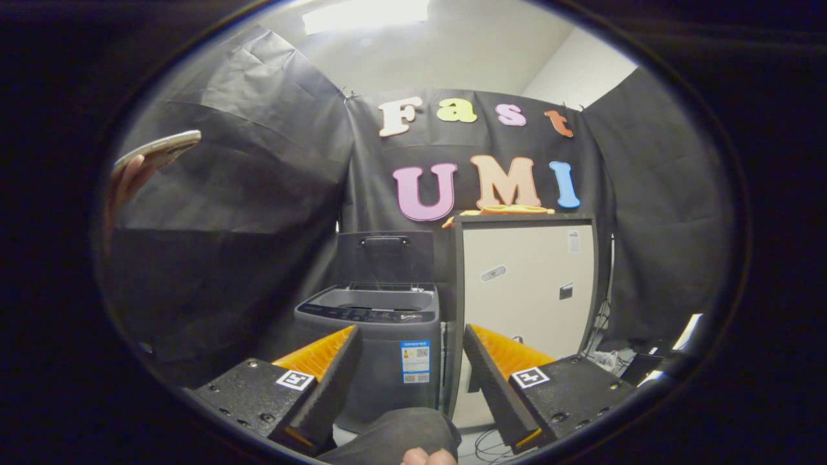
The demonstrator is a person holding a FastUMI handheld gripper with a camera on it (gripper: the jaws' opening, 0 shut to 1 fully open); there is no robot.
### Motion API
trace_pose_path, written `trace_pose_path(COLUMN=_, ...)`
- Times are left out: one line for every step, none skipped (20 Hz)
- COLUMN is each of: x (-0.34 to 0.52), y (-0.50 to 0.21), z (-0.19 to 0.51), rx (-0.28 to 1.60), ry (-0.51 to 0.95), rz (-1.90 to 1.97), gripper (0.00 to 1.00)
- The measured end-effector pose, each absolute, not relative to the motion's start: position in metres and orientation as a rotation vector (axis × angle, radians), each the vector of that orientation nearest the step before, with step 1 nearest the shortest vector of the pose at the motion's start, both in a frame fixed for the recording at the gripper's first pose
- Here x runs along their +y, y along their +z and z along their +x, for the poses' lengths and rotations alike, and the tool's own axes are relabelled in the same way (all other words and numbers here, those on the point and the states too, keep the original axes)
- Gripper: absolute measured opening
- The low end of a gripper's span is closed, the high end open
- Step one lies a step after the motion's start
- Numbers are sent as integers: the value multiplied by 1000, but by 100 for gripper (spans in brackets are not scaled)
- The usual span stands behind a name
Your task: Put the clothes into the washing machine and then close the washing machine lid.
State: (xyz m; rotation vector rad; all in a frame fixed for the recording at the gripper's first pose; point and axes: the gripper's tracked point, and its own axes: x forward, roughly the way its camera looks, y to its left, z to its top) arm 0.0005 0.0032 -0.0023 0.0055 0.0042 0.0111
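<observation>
Beyond the fingers, well apart from them, a washing machine is seen standing against the booth wall with its lid raised upright behind the tub opening. Just beside it stands a taller pale cabinet, and on top of that cabinet an orange garment is draped, one corner hanging over the edge toward the machine. The gripper is held with its fingers spread apart and nothing between them. A phone in a hand is raised off to the side, and a dark sleeve shows below the fingers.

Several risks are judged from here. The garment lies high and flat, so a shallow pinch may catch only a fold, and the cloth could slip free or trail over the machine's rim. If a hanging part is left across the opening, the lid could be kept from shutting fully. The cabinet edge may also be struck by the fingers on approach.
</observation>
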Motion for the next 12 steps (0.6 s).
trace_pose_path(x=3, y=-3, z=0, rx=6, ry=12, rz=3, gripper=95)
trace_pose_path(x=4, y=-2, z=0, rx=6, ry=13, rz=2, gripper=95)
trace_pose_path(x=4, y=-3, z=1, rx=8, ry=14, rz=2, gripper=95)
trace_pose_path(x=5, y=-3, z=1, rx=8, ry=14, rz=0, gripper=95)
trace_pose_path(x=5, y=-2, z=1, rx=7, ry=15, rz=-3, gripper=95)
trace_pose_path(x=4, y=-1, z=0, rx=4, ry=13, rz=-7, gripper=95)
trace_pose_path(x=4, y=-1, z=0, rx=4, ry=13, rz=-7, gripper=95)
trace_pose_path(x=4, y=0, z=1, rx=3, ry=14, rz=-4, gripper=95)
trace_pose_path(x=5, y=1, z=1, rx=-1, ry=14, rz=0, gripper=95)
trace_pose_path(x=4, y=1, z=1, rx=-1, ry=15, rz=2, gripper=95)
trace_pose_path(x=5, y=0, z=2, rx=1, ry=16, rz=0, gripper=95)
trace_pose_path(x=6, y=0, z=2, rx=2, ry=17, rz=-3, gripper=95)
